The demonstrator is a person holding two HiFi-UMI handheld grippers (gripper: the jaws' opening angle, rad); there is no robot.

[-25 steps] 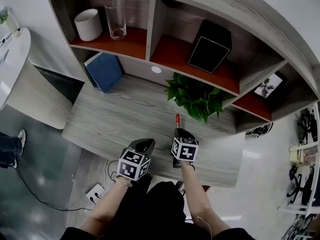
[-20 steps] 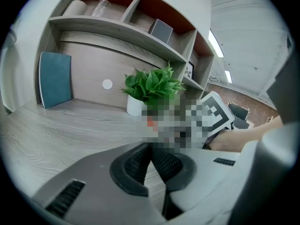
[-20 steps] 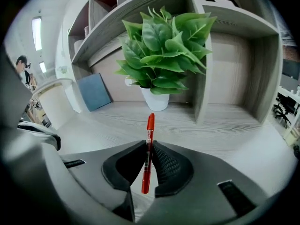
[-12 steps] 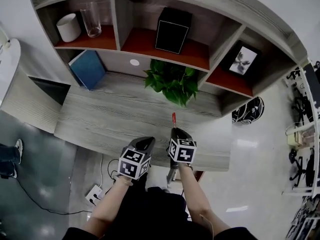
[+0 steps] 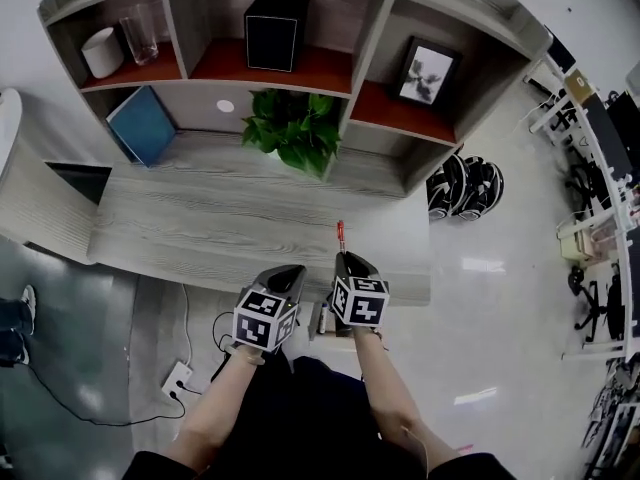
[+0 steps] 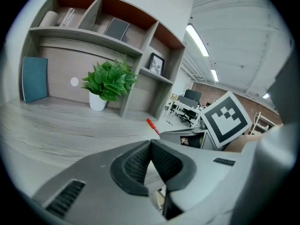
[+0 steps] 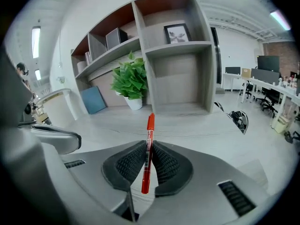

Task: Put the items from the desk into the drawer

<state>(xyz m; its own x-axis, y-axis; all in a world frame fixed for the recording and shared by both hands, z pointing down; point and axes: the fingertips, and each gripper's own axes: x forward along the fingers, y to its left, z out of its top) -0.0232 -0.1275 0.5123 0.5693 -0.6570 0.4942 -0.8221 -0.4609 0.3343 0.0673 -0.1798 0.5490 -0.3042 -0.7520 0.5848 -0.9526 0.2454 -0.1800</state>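
Note:
A red marker pen (image 7: 148, 149) is clamped upright between the pads of my right gripper (image 7: 149, 146), its tip sticking out past the jaws; in the head view the pen (image 5: 340, 234) points toward the desk's right end from the right gripper (image 5: 347, 261). My left gripper (image 5: 287, 271) hovers beside it over the desk's front edge, jaws pressed together with nothing between them, as the left gripper view shows (image 6: 150, 143). The grey wooden desk (image 5: 200, 223) lies ahead. No drawer shows in any view.
A potted green plant (image 5: 292, 128) stands at the desk's back, a blue book (image 5: 142, 125) leans at the back left. Shelves above hold a white cup (image 5: 103, 52), a glass (image 5: 138, 33), a black box (image 5: 274, 31) and a framed picture (image 5: 424, 69). A power strip (image 5: 176, 378) and cables lie on the floor.
Both grippers and the head have shifted to the right along the desk; the desk's right end and the floor beyond have come into view. The pen stays gripped.

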